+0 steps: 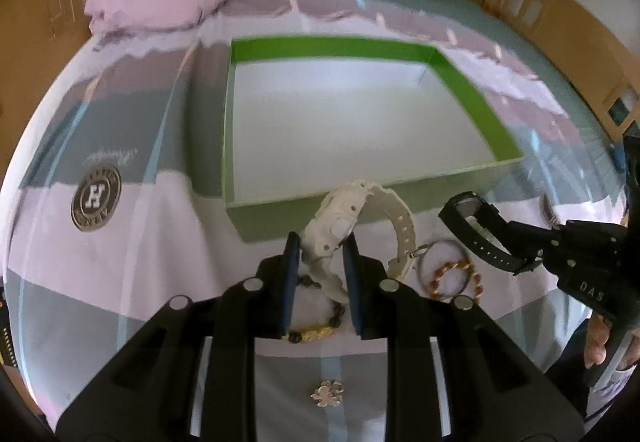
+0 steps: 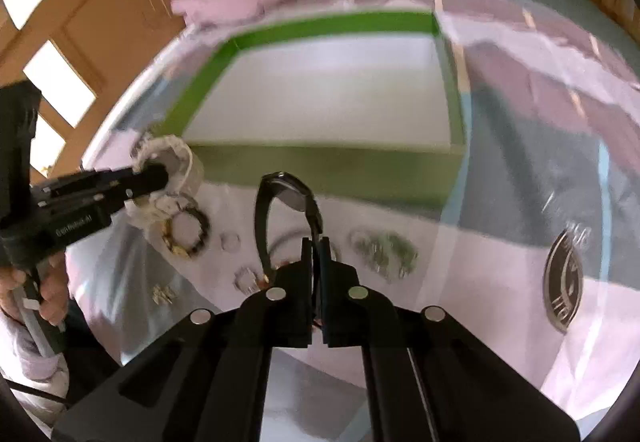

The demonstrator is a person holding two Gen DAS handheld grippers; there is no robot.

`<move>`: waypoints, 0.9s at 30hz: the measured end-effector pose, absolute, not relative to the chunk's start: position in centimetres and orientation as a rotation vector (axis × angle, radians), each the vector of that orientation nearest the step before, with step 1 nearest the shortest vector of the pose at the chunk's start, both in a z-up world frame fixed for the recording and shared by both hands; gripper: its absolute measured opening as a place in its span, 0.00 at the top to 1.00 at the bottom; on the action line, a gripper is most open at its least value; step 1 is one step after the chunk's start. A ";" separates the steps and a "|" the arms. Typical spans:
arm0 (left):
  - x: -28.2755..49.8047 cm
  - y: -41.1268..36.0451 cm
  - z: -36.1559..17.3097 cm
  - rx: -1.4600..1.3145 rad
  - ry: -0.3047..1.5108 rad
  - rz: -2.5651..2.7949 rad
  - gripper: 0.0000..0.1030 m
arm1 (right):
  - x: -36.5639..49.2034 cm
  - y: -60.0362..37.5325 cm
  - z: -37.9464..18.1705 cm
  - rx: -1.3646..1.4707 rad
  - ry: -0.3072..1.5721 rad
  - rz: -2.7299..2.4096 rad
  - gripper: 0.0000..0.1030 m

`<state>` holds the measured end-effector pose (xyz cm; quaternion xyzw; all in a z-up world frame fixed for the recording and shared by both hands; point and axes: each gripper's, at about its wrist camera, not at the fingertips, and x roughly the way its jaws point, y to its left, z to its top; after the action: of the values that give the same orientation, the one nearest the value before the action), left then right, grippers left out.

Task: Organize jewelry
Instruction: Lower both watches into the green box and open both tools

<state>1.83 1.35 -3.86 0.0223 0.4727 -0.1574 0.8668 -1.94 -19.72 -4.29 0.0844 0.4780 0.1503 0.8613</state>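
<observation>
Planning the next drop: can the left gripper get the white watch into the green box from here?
Probably yes. The left gripper holds the white watch right at the green box near wall; nothing blocks the open, empty interior.

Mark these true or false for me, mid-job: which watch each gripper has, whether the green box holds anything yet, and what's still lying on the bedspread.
1. The left gripper grips the chunky white plastic watch. True.
2. The right gripper is open and holds nothing. False: it is shut on the black strap watch.
3. The shallow green cardboard box with a white floor already holds a bracelet. False: no jewelry shows inside it.
4. A red and gold beaded bracelet lies on the bedspread, outside the box. True.
5. Both watches rest inside the box. False: both are in front of its near wall, held by the grippers.
</observation>
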 end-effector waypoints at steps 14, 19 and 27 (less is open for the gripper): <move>5.7 1.1 0.5 0.013 0.846 -0.319 0.79 | 2.1 -19.0 0.4 0.119 0.822 0.250 0.97; 8.5 1.2 -1.3 0.014 0.873 -0.262 0.79 | 4.5 -18.4 -1.2 0.086 0.836 0.178 0.97; 9.2 1.5 -3.3 0.003 0.919 -0.234 0.69 | 3.9 -17.6 -0.5 0.014 0.777 0.093 0.48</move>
<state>9.19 1.54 -3.27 0.0014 0.4423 -0.1127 0.8897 3.91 -17.58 -0.47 0.0070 0.3789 0.0451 0.9243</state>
